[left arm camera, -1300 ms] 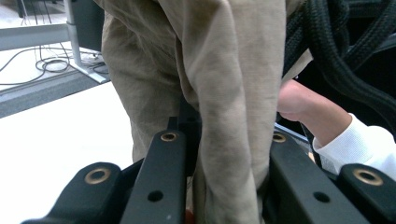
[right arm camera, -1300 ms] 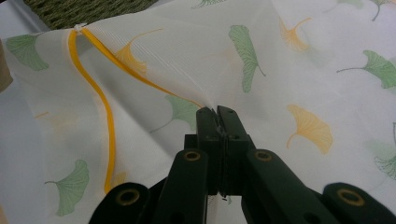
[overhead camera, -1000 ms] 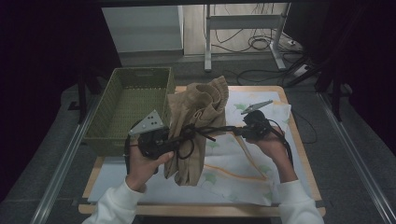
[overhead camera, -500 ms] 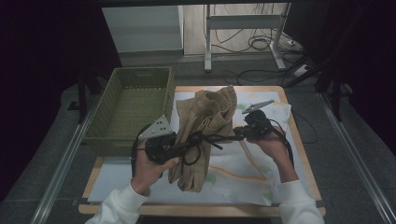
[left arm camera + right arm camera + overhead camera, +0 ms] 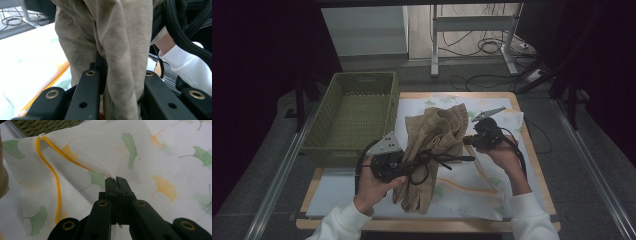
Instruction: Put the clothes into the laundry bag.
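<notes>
- High view: crumpled tan cloth garment [image 5: 432,150] held up over the middle of the table, its lower end trailing toward the near edge. Left gripper [image 5: 432,161] comes in from the left and has the garment at mid-height; black cable looped beside it. Right gripper [image 5: 468,141] sits just right of the garment, held by the right hand [image 5: 504,155]. Woven green rectangular basket [image 5: 354,117] stands at the far left of the table, apart from the garment. White mesh bag with green and yellow leaf print and yellow zipper [image 5: 472,185] lies flat under both hands.
- Left gripper view: the jaws stand on either side of a thick fold of the tan garment [image 5: 120,50] and clamp it; cloth hangs between the pads. White sleeve [image 5: 187,67] at right; mesh bag [image 5: 27,57] on the table at left.
- Right gripper view: the jaws are pressed fully together, pinching a peak of the mesh bag [image 5: 100,157], which tents up to the pinch point. Yellow zipper [image 5: 53,175] runs to the left; basket edge [image 5: 40,126] at far left.
</notes>
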A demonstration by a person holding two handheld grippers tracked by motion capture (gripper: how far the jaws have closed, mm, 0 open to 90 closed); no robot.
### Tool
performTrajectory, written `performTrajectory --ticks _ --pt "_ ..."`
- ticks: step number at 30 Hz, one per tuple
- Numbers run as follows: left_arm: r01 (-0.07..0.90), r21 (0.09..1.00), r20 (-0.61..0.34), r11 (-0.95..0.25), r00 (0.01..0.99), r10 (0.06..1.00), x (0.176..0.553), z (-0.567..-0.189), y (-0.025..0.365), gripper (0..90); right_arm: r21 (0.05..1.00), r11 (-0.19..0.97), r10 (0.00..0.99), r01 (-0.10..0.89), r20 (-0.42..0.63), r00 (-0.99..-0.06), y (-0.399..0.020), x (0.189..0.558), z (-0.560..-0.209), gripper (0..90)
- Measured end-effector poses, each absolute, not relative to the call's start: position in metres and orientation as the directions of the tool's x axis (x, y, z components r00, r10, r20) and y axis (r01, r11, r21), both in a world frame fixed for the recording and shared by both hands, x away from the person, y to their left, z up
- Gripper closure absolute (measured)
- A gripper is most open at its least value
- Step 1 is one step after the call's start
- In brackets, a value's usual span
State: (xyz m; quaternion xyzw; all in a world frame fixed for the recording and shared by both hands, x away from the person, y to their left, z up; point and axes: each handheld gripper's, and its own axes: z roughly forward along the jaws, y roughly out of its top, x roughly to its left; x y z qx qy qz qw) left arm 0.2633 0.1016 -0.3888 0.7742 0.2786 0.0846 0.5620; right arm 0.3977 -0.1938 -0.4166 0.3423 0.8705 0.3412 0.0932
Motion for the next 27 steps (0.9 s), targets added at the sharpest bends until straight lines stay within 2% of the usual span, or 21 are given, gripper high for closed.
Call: performTrajectory --ticks 27 --pt "0.385 0.880 -0.202 -0.278 0.834 0.514 0.258 -0.414 0.094 77.9 0.663 0.526 0.658 0.532 0.078 -0.749 -0.195 0.398 -0.416 88.6"
